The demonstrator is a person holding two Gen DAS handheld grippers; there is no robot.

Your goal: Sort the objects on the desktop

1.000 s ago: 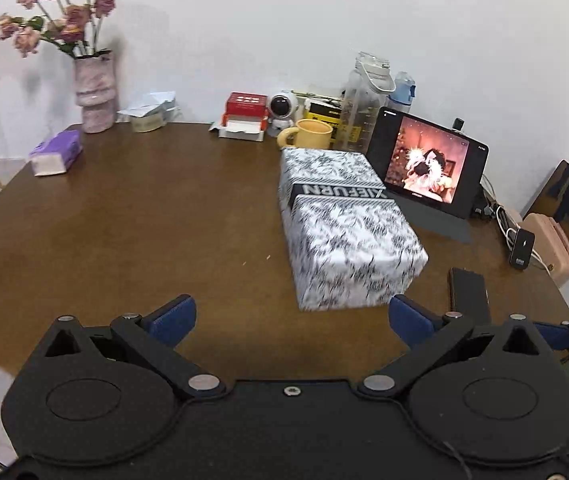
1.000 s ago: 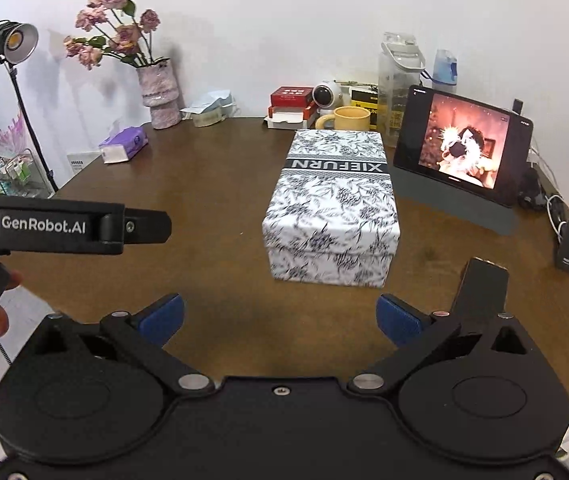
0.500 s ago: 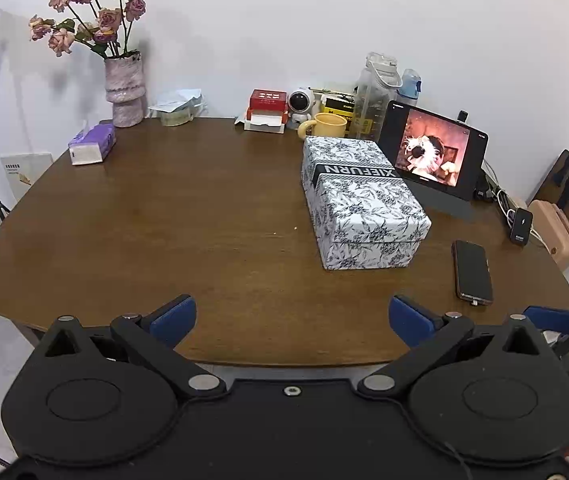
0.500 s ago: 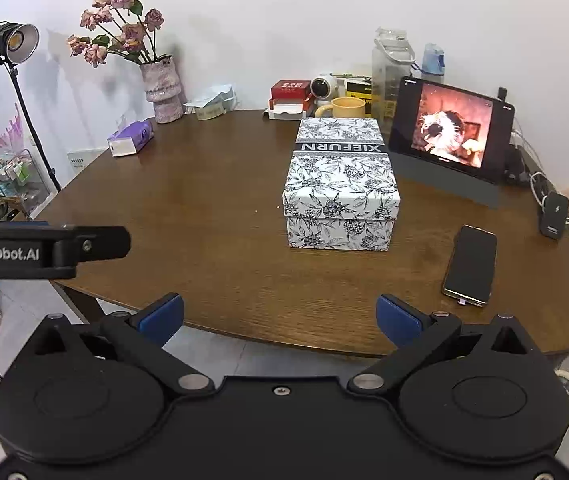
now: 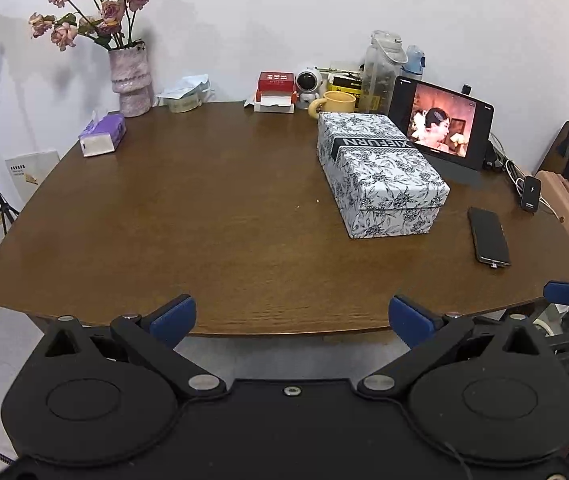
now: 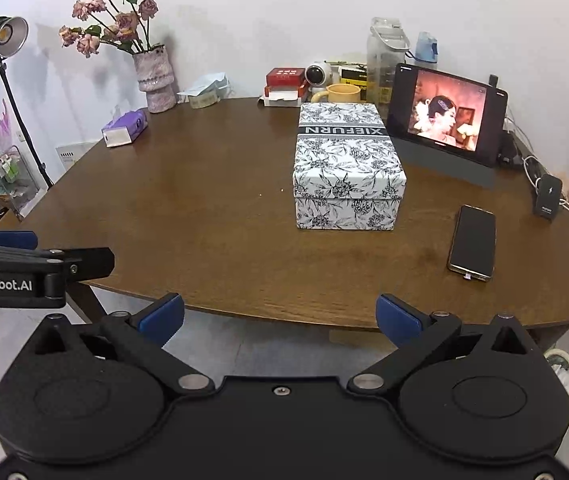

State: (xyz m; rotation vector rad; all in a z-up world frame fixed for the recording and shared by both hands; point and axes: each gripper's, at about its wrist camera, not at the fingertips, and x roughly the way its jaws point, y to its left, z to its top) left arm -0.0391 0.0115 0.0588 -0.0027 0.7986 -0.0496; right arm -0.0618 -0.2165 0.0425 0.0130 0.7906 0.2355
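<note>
"XIEFURN" bands the patterned box; "GenRobot.AI" marks the left tool.

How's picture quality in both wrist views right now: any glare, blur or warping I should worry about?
Left wrist: sharp, evenly lit; fisheye bows the table edge; soft sheen near the box, vase shadow on the wall. Right wrist: equally sharp; lit lamp at left, no flare; tablet bright but readable; phone screen dark, slightly reflective.
</note>
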